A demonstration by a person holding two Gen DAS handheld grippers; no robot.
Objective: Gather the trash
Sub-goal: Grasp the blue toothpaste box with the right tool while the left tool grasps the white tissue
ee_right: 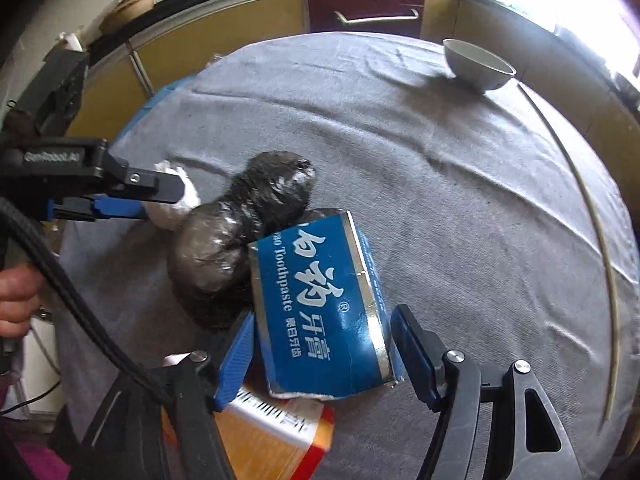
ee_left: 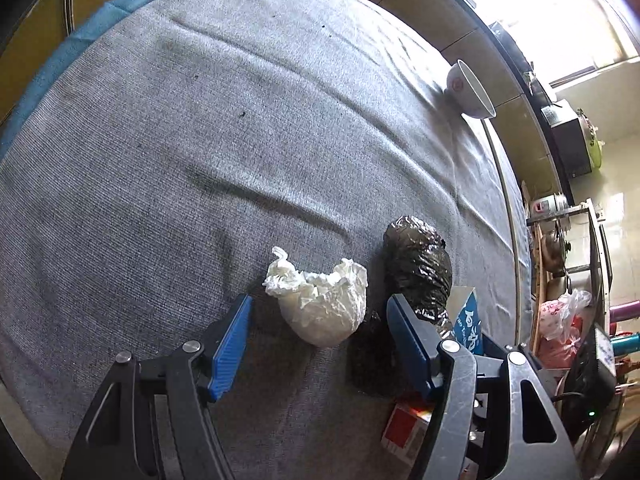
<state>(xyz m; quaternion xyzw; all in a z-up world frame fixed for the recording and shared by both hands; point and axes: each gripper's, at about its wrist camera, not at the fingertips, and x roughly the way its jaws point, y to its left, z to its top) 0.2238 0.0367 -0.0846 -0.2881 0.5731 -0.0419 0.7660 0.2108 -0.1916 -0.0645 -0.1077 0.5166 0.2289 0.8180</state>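
Counted on the grey cloth [ee_left: 248, 128] of the round table: one white crumpled tissue wad [ee_left: 324, 304], one black crinkled plastic bundle [ee_left: 416, 268] pinched at the middle into two lobes, one blue toothpaste box [ee_right: 324, 304], one orange-and-white carton [ee_right: 276, 436], one white bowl [ee_right: 478, 66]. Five loose things in all, four of them trash bunched together, the bowl well apart.

From the left wrist view: left gripper [ee_left: 320, 320] with jaws wide, blue pads on either side of the tissue wad, not closed on it — wad lying on the cloth between the fingertips, gaps visible on both sides. Black bundle at 2 o'clock from the wad, just beside it, partly behind the right-hand pad. Corner of the blue box peeking out at 3 o'clock, a red edge of the carton at 5 o'clock low in the frame. Bowl far off at 1 o'clock near the table's rim, tilted by the lens, nothing visible inside it.

From the right wrist view: right gripper [ee_right: 322, 340] also spread wide, straddling the near end of the toothpaste box, left pad close against its side, right pad clear of it. Box lying flat, its far end touching the black bundle at 11 o'clock, its near end overlapping the carton at 6 o'clock. Left gripper seen at 9 o'clock, tissue wad white beyond its fingers. Bowl upright at 1 o'clock — interior hidden from this angle.
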